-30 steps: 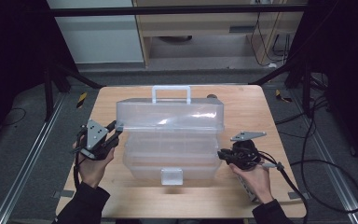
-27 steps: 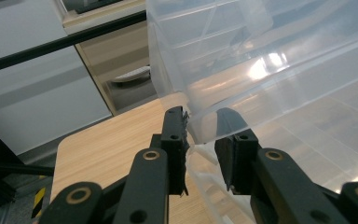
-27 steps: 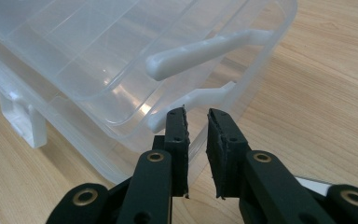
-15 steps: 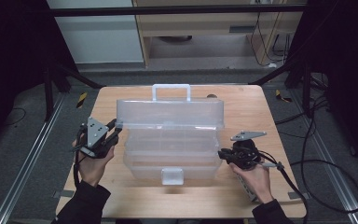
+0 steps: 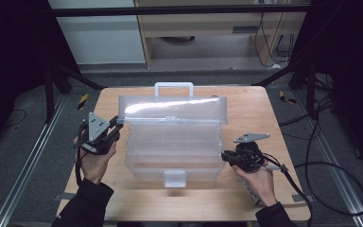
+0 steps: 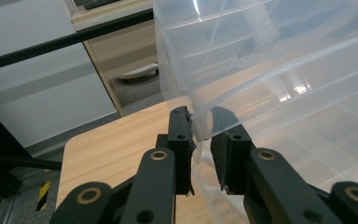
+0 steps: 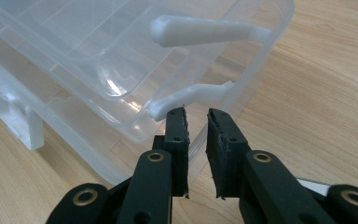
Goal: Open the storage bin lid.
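A clear plastic toolbox (image 5: pixel 172 151) stands open in the middle of the wooden table (image 5: pixel 250 104). Its lid (image 5: pixel 170 111) is raised behind it, with a white handle (image 5: pixel 173 87) on top. At the lid's left end my left gripper (image 5: pixel 116 127) has just been closing its jaws. The lid's edge (image 6: pixel 204 122) lies between the pads and fills the gap. My right gripper (image 5: pixel 224 157) is at the box's right end, and its jaws (image 7: pixel 196 121) pinch the thin end wall (image 7: pixel 256 60) just below a white tray arm (image 7: pixel 191 95).
A white latch (image 5: pixel 175 178) sticks out of the box's front towards the person. Bare tabletop lies left and right of the box. Behind the table are a wooden cabinet (image 5: pixel 203 23) and dark frame posts. Cables (image 5: pixel 321 170) trail on the floor at the right.
The lid's lower edge has shifted slightly upward in the high view. Both hands stay at the box's two ends.
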Tool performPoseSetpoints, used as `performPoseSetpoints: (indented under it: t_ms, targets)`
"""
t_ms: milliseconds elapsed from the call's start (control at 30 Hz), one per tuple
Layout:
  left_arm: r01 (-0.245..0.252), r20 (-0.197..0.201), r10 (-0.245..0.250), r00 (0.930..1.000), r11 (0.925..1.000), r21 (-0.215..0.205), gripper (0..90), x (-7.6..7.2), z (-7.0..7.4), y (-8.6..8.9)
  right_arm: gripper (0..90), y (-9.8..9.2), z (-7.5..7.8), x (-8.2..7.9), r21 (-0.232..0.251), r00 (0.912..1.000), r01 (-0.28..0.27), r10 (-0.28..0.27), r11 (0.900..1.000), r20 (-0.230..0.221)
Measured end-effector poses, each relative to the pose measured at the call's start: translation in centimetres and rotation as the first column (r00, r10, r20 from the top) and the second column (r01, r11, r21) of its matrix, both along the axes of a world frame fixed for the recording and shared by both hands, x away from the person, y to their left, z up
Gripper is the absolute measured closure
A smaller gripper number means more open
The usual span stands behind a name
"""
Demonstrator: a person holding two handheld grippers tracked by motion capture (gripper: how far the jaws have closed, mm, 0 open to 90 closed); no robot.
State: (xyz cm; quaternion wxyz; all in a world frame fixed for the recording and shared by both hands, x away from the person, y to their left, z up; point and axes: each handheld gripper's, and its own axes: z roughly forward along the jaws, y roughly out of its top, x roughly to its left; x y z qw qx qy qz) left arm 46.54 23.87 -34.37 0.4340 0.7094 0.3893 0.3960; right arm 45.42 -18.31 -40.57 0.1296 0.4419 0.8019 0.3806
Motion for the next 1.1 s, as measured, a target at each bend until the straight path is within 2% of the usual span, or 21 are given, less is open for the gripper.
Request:
performPoseSetpoints:
  t_ms: [200, 400, 633, 900, 1100]
  targets:
    - [-0.003, 0.003, 0.003, 1.0, 0.9997, -0.023, 78.4, 0.6, 0.2, 0.1, 78.3, 0.0, 0.0, 0.0, -0.001, 1.0, -0.001, 0.001, 1.0, 0.001]
    - [-0.014, 0.01, 0.014, 0.9998, 0.9997, -0.022, 79.5, 1.1, 0.5, -0.1, 78.2, 0.0, 0.0, 0.0, -0.003, 1.0, -0.005, 0.005, 1.0, 0.009]
    - [-0.029, 0.016, 0.029, 0.9995, 0.9996, 0.003, 81.1, 1.4, 0.7, -0.3, 78.2, 0.0, 0.0, 0.0, -0.004, 1.0, -0.004, 0.004, 1.0, 0.009]
    - [-0.037, 0.011, 0.037, 0.9993, 0.9993, 0.006, 82.0, 1.7, 1.0, -0.4, 77.1, 0.0, -0.1, 0.1, -0.006, 1.0, -0.001, 0.001, 1.0, 0.007]
    - [-0.047, 0.013, 0.047, 0.9988, 0.9986, 0.024, 82.9, 2.1, 1.2, -0.5, 76.6, 0.0, -0.1, 0.1, -0.006, 1.0, 0.001, -0.001, 1.0, 0.006]
